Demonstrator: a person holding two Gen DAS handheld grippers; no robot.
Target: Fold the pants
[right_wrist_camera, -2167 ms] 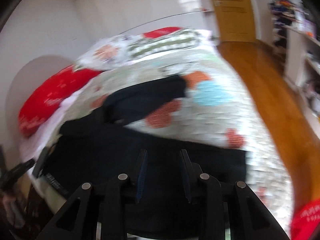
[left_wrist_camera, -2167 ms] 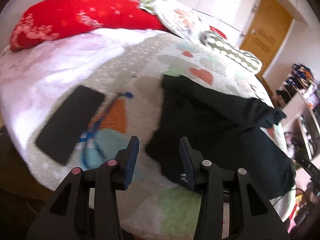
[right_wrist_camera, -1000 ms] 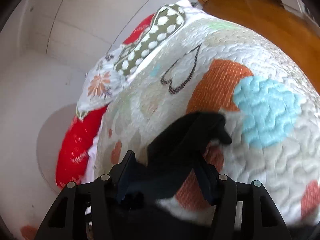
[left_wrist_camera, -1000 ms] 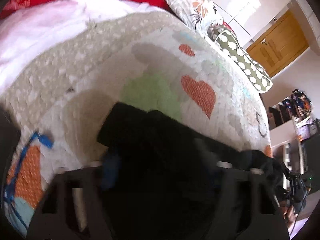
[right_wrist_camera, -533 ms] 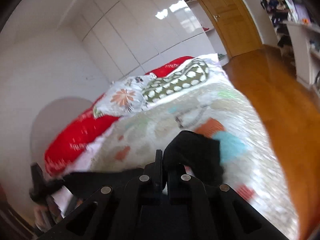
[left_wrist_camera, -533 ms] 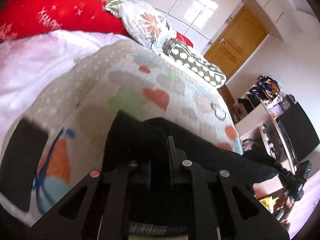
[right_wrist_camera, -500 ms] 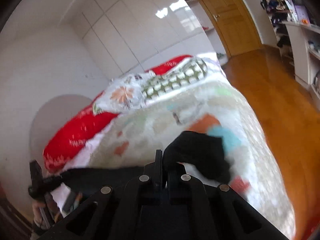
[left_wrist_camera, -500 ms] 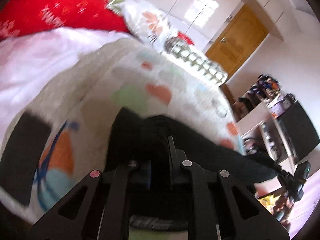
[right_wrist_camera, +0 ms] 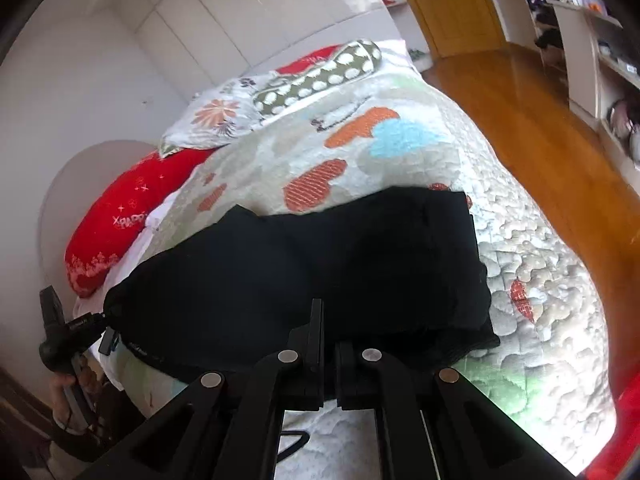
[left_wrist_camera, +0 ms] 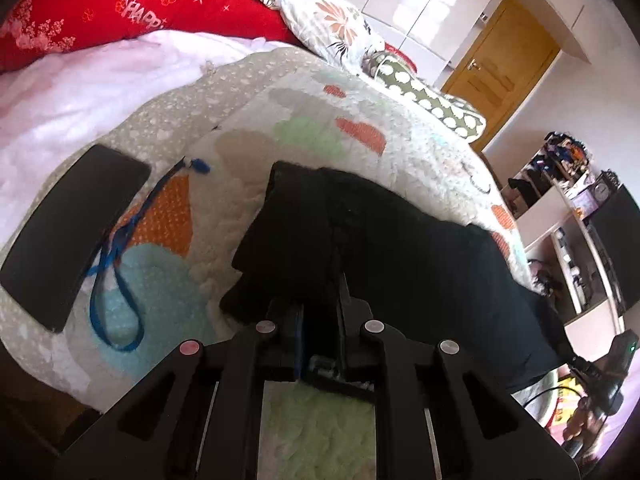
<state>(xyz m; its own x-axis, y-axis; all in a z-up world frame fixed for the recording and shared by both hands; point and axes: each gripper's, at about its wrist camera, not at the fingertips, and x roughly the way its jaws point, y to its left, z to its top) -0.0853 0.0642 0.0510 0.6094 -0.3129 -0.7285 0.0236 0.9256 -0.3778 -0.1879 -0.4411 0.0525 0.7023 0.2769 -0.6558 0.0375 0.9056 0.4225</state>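
The black pants (left_wrist_camera: 392,240) lie across the heart-patterned quilt (left_wrist_camera: 320,128), doubled over lengthwise. My left gripper (left_wrist_camera: 322,312) is shut on the pants at their near left end, its tips buried in the dark cloth. In the right wrist view the pants (right_wrist_camera: 320,264) spread wide in front of my right gripper (right_wrist_camera: 328,320), which is shut on their near edge. The left gripper (right_wrist_camera: 76,332) and the hand holding it show at that view's left, at the pants' far corner. The right gripper (left_wrist_camera: 600,368) is small at the lower right of the left wrist view.
A black phone (left_wrist_camera: 72,232) and a blue lanyard (left_wrist_camera: 116,276) lie on the quilt left of the pants. A red pillow (left_wrist_camera: 120,12), a floral pillow (left_wrist_camera: 328,24) and a dotted pillow (left_wrist_camera: 432,96) line the bed's far side. Wooden floor (right_wrist_camera: 540,120) and shelves (right_wrist_camera: 592,40) are right of the bed.
Both grippers went from open around the cloth to shut on it, then drew back toward the near edge. The far leg came over with them onto the rest.
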